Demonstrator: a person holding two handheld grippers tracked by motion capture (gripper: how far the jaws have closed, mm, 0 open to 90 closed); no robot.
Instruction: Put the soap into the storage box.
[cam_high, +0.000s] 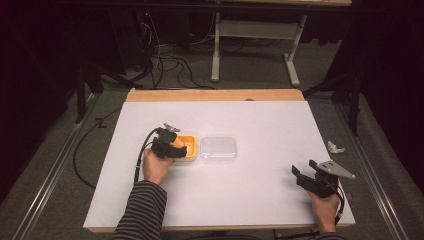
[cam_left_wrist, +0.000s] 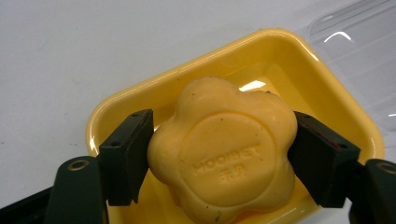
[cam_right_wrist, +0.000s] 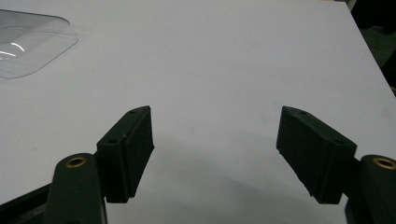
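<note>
Soap (cam_left_wrist: 223, 151) sits gripped by the left hand-held gripper (cam_left_wrist: 219, 154) over the yellow dish (cam_left_wrist: 140, 100); right hand-held gripper (cam_right_wrist: 215, 154) gapes empty.

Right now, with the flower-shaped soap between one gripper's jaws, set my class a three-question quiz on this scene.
1. True or false: the left gripper grips the flower-shaped soap over the yellow dish.
2. Which lies right of the dish in the high view: A) a red cup, B) the clear lid, C) a spoon?
3. Fill in: the right gripper has its jaws ____ over the white table.

Key: 1 true; 2 B; 3 open.
</note>
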